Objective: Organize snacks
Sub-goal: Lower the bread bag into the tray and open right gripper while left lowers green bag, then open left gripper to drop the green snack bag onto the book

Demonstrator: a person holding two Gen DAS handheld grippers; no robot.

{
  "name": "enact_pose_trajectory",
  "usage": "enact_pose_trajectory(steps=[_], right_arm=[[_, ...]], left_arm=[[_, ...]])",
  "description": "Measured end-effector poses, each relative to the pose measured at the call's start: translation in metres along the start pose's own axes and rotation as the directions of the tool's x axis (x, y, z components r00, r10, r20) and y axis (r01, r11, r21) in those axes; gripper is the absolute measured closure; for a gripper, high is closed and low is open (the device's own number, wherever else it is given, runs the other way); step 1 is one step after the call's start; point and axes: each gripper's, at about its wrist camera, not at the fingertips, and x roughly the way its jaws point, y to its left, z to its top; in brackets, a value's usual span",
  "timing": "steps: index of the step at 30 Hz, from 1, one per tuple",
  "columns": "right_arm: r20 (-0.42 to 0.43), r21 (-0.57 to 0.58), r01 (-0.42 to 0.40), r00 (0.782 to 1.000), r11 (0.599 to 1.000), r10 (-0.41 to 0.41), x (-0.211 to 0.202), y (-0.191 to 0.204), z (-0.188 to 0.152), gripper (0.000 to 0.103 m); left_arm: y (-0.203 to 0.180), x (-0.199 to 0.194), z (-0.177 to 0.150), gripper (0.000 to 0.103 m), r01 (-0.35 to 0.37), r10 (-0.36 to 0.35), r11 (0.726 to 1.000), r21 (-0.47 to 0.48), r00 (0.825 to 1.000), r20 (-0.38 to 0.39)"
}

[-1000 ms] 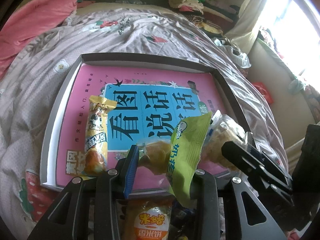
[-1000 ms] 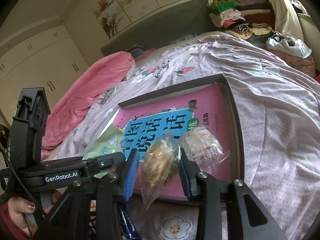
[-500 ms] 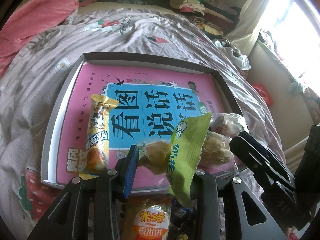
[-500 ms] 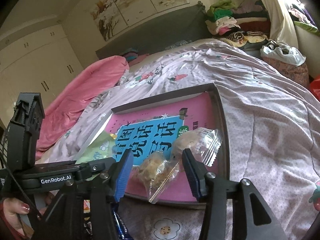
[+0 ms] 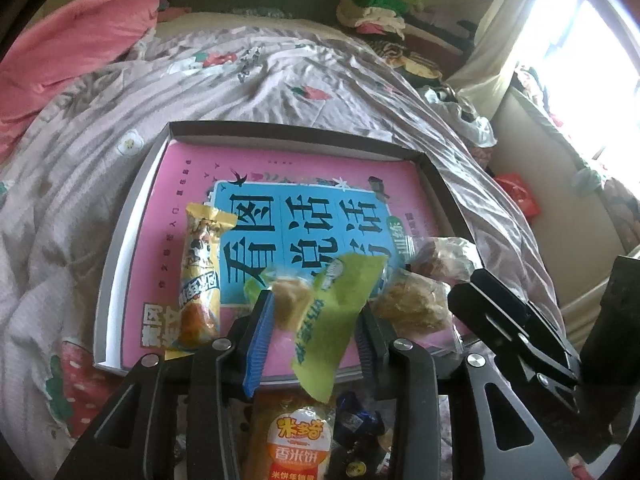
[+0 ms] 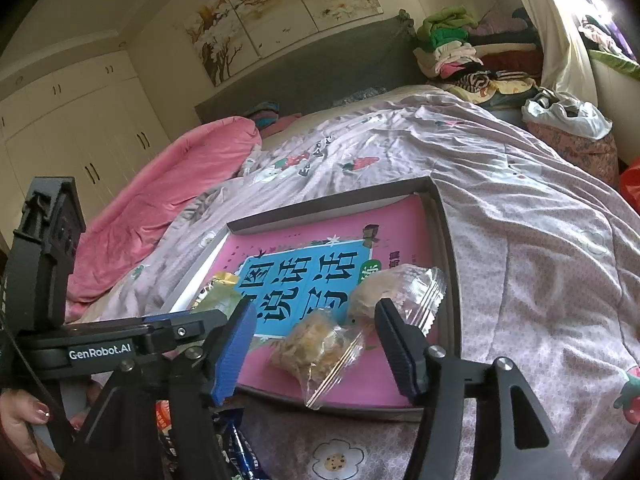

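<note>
A shallow grey box [image 5: 132, 216] with a pink and blue book cover inside lies on the bed; it also shows in the right wrist view [image 6: 446, 240]. My left gripper [image 5: 316, 316] is shut on a green snack packet [image 5: 336, 312] above the box's near edge. A yellow snack bar [image 5: 200, 276] lies in the box at the left. Two clear-wrapped pastries [image 6: 316, 346] [image 6: 396, 288] lie in the box at the right. My right gripper [image 6: 316, 340] is open, its jaws on either side of the nearer pastry, which rests in the box.
An orange rice-cracker packet [image 5: 298, 440] and a blue wrapper [image 5: 356, 420] lie on the bed before the box. A pink blanket [image 6: 160, 200] lies at the far left. Folded clothes [image 6: 452, 48] are piled at the headboard. The quilt [image 6: 540, 260] spreads around the box.
My right gripper has opened and let go of the clear-wrapped pastry, which now lies in the box, and it has drawn back a little. My left gripper still holds the green packet.
</note>
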Motion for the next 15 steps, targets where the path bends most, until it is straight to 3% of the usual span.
enact_pose_trajectory(steps=[5, 15], right_arm=[[0.003, -0.01, 0.003, 1.0, 1.0, -0.003, 0.0, 0.002, 0.0, 0.04], [0.006, -0.025, 0.008, 1.0, 1.0, -0.008, -0.001, 0.006, 0.0, 0.034]], left_arm=[[0.003, -0.004, 0.001, 0.05, 0.001, -0.001, 1.0, -0.016, 1.0, 0.012], [0.004, -0.017, 0.003, 0.041, 0.011, -0.01, 1.0, -0.022, 0.999, 0.038]])
